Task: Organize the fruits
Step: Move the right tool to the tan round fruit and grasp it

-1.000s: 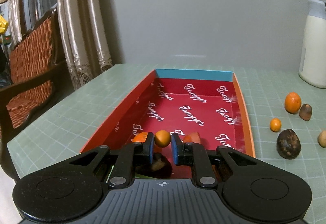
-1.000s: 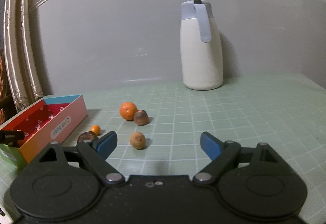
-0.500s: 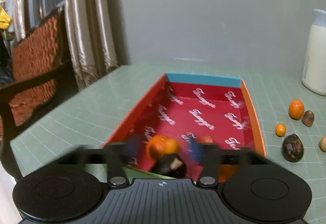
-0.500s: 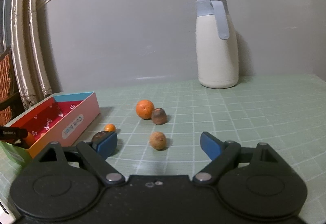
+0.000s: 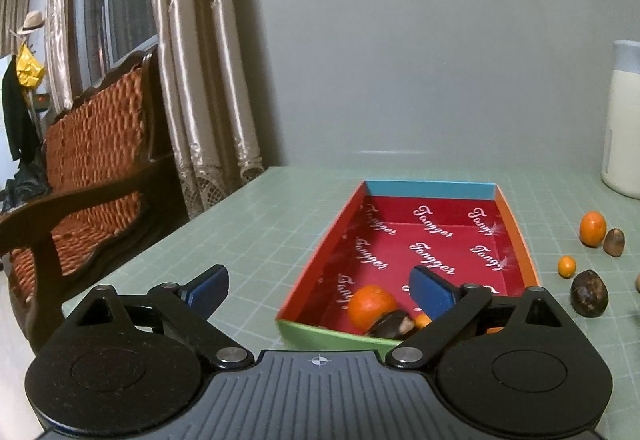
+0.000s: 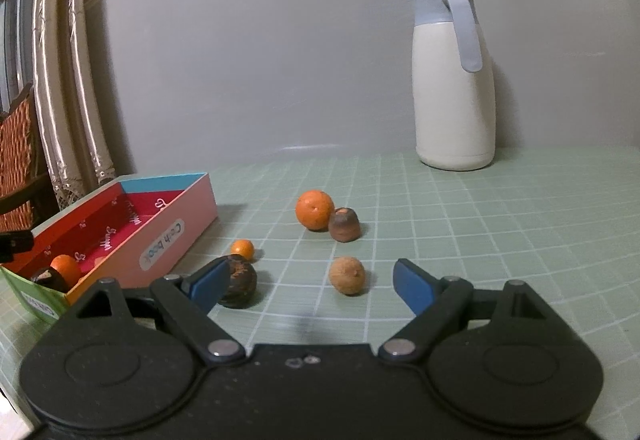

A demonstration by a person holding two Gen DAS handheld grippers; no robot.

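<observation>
Fingers of my left gripper (image 5: 318, 290) are spread wide and empty above the near end of the red-lined box (image 5: 434, 189), which holds an orange (image 5: 371, 305), a dark fruit (image 5: 391, 324) and more orange pieces (partly hidden). My right gripper (image 6: 312, 284) is likewise released, hovering over loose fruits on the green mat (image 6: 520, 224): a tan one (image 6: 347, 274), a dark one (image 6: 239, 282), a small orange (image 6: 242, 249).

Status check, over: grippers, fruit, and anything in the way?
Left gripper open, empty. Right gripper open, facing tan fruit. Box holds fruit; five pieces loose. Nothing blocking.

Red box (image 5: 436, 240) with white script, blue end wall; orange fruit (image 5: 371, 306); green gridded mat (image 6: 520, 224).
</observation>
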